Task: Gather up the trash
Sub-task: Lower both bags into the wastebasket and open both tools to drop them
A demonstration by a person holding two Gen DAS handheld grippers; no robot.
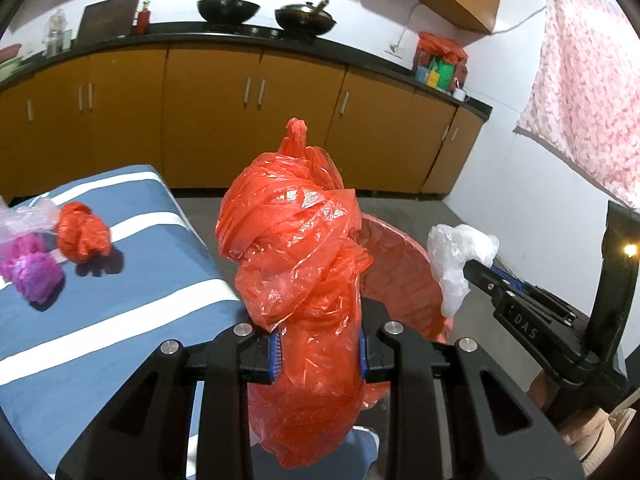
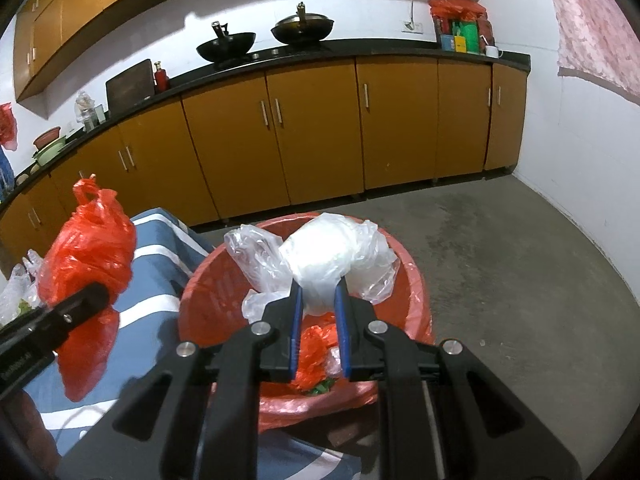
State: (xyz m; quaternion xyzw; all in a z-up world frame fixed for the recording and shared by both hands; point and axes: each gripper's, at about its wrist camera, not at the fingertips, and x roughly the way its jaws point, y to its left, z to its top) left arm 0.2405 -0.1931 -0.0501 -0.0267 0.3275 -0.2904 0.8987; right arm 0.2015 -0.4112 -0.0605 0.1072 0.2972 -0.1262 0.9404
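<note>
Left gripper (image 1: pixel 320 344) is clamped on a crumpled red plastic bag (image 1: pixel 296 240) beside the red-lined bin (image 2: pixel 412 280); right gripper (image 2: pixel 318 300) pinches a white plastic bag (image 2: pixel 320 264) over that bin, with red and green scraps inside.

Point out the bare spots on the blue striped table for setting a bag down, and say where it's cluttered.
Free: the blue striped table is bare from the orange wad and purple wad toward its near edge and the red-lined bin. Crowded: the table's far left, where those wads and a clear bag cluster.
</note>
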